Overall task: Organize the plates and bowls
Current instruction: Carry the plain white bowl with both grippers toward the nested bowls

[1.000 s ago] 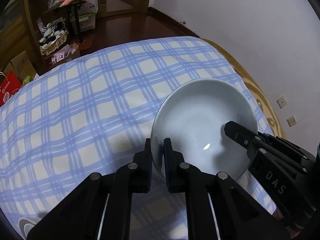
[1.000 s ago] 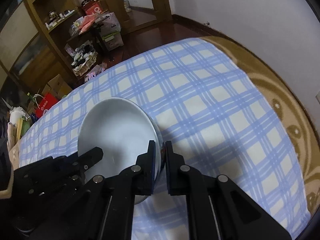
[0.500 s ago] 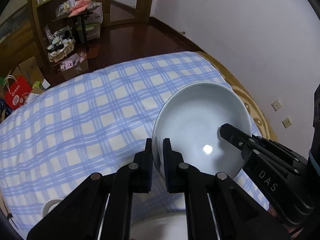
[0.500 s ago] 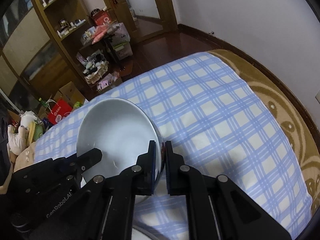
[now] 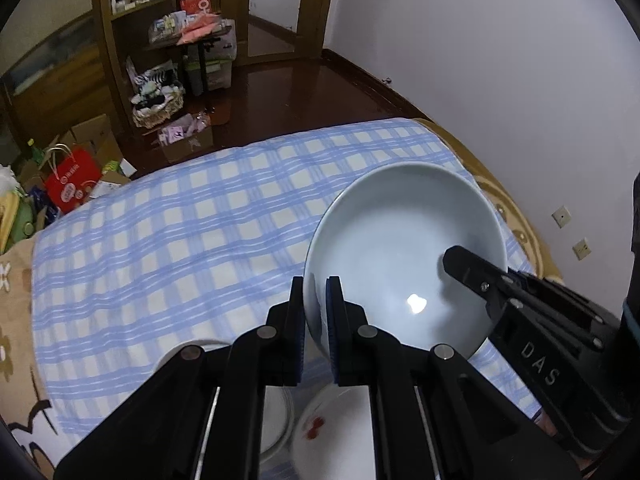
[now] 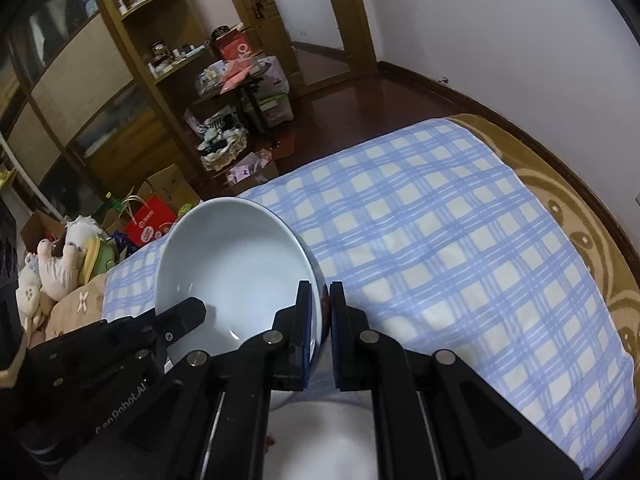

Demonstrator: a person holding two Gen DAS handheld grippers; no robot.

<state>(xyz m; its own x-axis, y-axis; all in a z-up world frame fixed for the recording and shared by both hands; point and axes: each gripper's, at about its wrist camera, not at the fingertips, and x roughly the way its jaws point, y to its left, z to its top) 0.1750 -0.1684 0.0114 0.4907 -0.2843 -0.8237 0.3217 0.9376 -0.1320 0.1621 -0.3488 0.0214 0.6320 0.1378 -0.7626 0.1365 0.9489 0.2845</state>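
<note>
A pale blue-white bowl (image 5: 404,256) is held in the air between both grippers above the checked cloth. My left gripper (image 5: 315,312) is shut on its left rim. My right gripper (image 6: 320,320) is shut on its right rim; the bowl (image 6: 236,264) fills the left of the right wrist view. Below it, a white plate with red marks (image 5: 332,428) lies on the cloth, and it also shows in the right wrist view (image 6: 320,436). Another white dish (image 5: 274,420) sits to its left, partly hidden by my fingers.
The blue-checked cloth (image 5: 180,232) covers a bed with a brown patterned cover (image 6: 580,216) along the wall side. Beyond the bed's far edge are a dark floor, wooden shelves (image 5: 132,40), boxes and a red bag (image 5: 72,184). Soft toys (image 6: 52,264) lie at the left.
Both grippers have lifted the bowl and drawn it back toward me. The white plate and the other dish have come into view beneath it.
</note>
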